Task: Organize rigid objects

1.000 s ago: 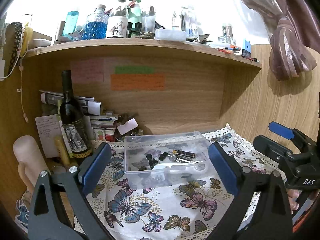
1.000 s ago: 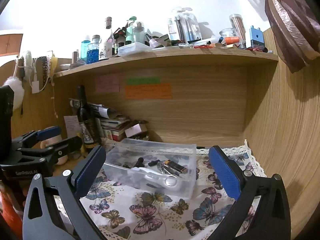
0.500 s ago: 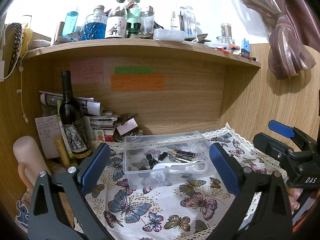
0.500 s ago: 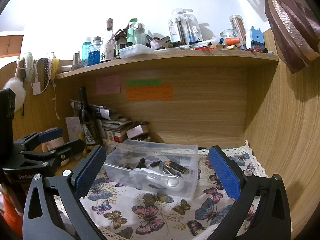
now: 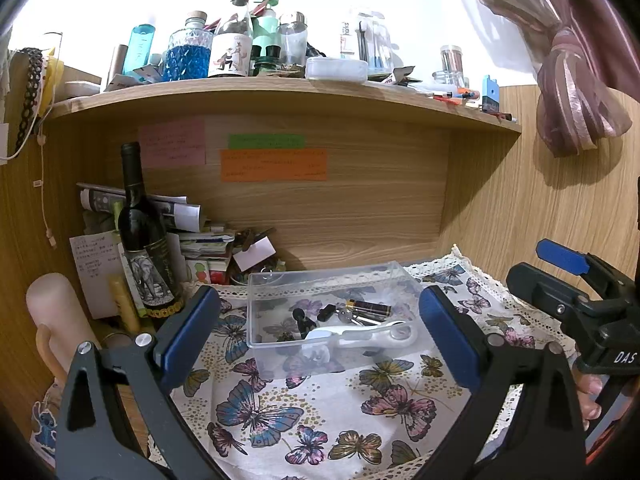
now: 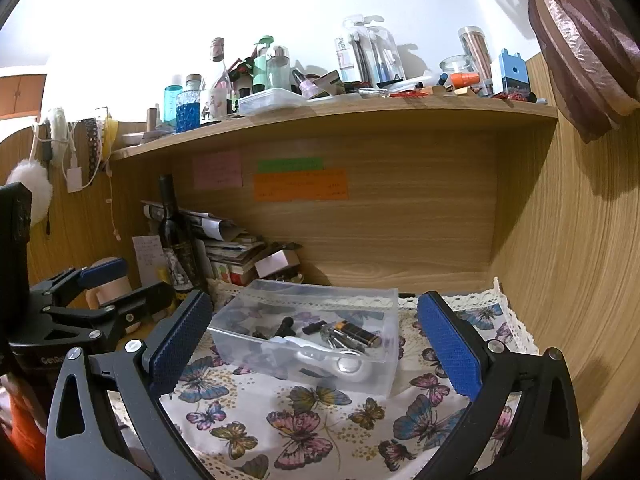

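Observation:
A clear plastic box stands on the butterfly cloth. Inside lie a white magnifier tool, a dark battery, keys and small black parts. My left gripper is open and empty, held back from the box. My right gripper is open and empty, also short of the box. Each gripper shows at the other view's edge: the right one in the left wrist view, the left one in the right wrist view.
A dark wine bottle, stacked papers and a pale cylinder crowd the left back corner. A wooden shelf overhead carries bottles and clutter. A wooden wall closes the right side.
Both grippers have drifted slightly; the view of the box shifts a little. Nothing was taken hold of or let go.

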